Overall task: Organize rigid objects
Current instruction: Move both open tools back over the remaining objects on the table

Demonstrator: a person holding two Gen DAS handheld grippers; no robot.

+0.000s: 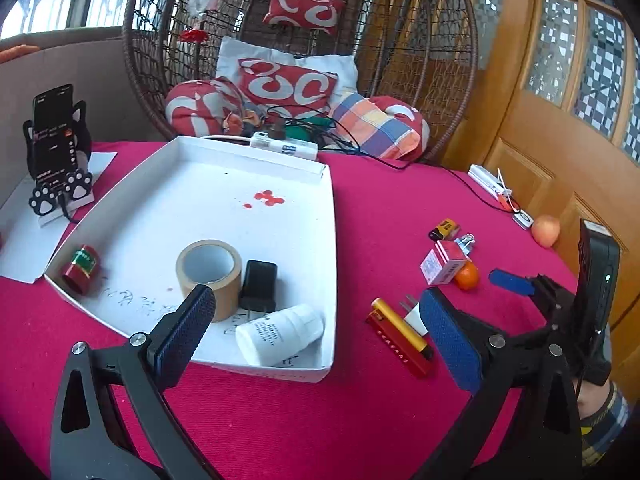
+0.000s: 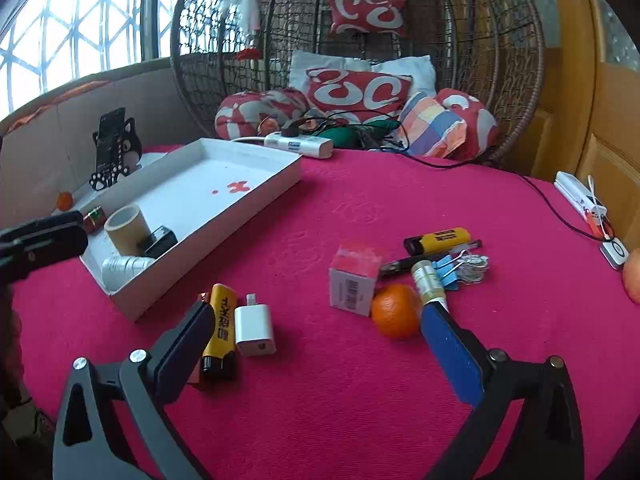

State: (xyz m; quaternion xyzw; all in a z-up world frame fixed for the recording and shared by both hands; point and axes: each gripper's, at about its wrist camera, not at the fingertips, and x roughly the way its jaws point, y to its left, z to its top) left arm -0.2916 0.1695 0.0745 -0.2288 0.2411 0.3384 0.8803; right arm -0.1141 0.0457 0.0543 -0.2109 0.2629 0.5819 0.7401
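A white tray (image 1: 332,240) holds a brown tape roll (image 1: 210,276), a black charger (image 1: 259,286), a white bottle (image 1: 280,332) and a small red-green can (image 1: 81,268). My left gripper (image 1: 320,312) hangs open over the tray's near right corner, holding nothing. On the red cloth to the tray's (image 2: 220,232) right lie a yellow lighter (image 2: 220,320), a white charger (image 2: 254,330), a pink box (image 2: 354,280), an orange (image 2: 396,310), a second yellow lighter (image 2: 438,238) and binder clips (image 2: 460,266). My right gripper (image 2: 318,320) is open and empty, low above the cloth between the charger and the orange.
A phone on a cat-shaped stand (image 1: 56,152) sits left of the tray. A power strip (image 1: 284,146) and black cable run along the table's far edge, before a wicker chair (image 1: 420,60) with cushions. White devices (image 2: 580,196) and an apple (image 1: 545,230) lie by the right edge.
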